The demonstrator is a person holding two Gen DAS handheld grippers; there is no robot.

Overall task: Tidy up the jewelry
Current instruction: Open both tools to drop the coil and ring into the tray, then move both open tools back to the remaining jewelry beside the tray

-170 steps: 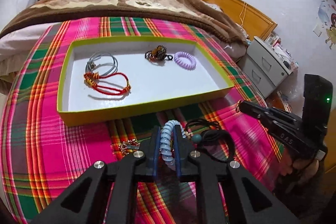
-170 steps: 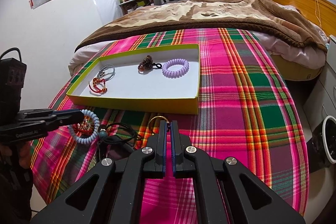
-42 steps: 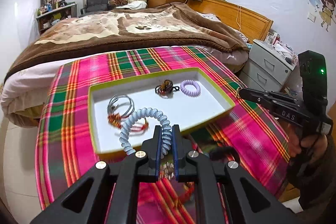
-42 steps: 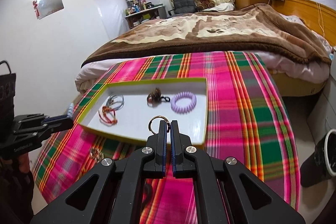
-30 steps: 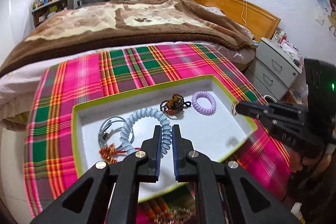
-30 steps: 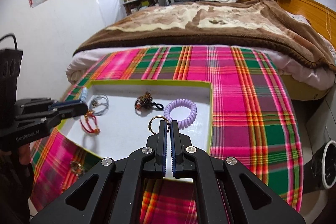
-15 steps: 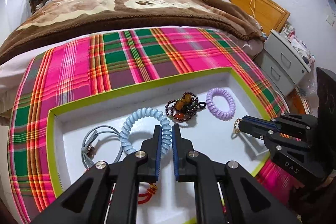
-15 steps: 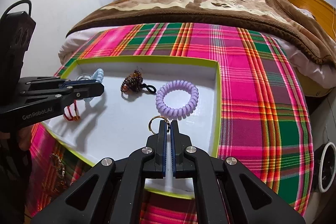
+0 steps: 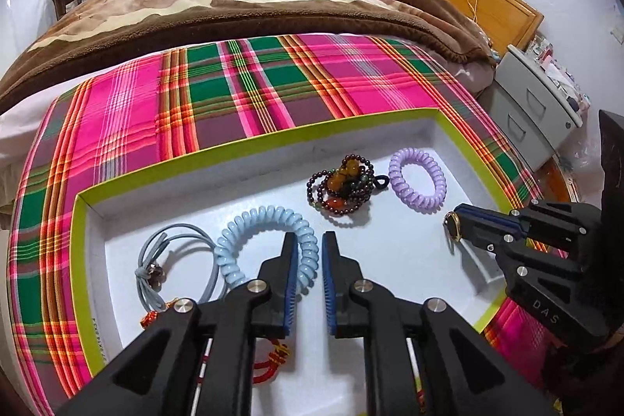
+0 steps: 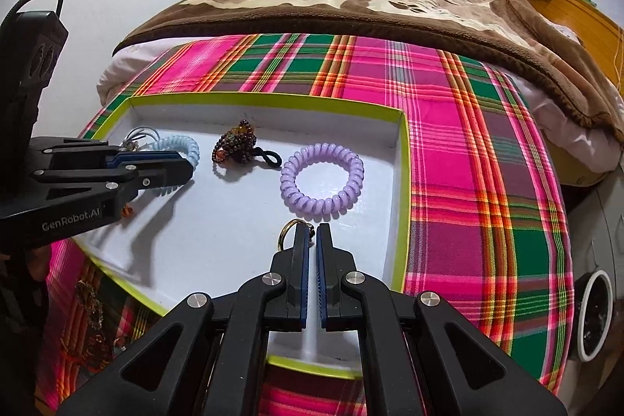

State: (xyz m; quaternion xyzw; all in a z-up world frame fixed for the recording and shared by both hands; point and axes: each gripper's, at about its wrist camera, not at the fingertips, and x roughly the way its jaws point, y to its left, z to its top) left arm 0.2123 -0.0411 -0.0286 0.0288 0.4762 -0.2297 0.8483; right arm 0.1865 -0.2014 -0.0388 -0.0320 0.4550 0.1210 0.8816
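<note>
While the left tool (image 9: 309,252) opens off the blue coil (image 9: 265,240) (right tool (image 10: 312,236) pinching a ring (image 10: 289,228)), the tray (image 9: 249,143) holds bracelets.

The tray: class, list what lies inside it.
Inside the tray: blue coil, grey cords, bead bracelet, purple coil. The left gripper, jaws opening, partly covers a red cord.

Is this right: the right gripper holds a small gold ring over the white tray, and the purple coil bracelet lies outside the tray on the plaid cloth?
Not quite. The purple coil bracelet lies inside the white tray, near its right wall, not out on the plaid cloth; the right wrist view shows it. The rest holds: the right gripper is shut on the small gold ring over the tray.
</note>
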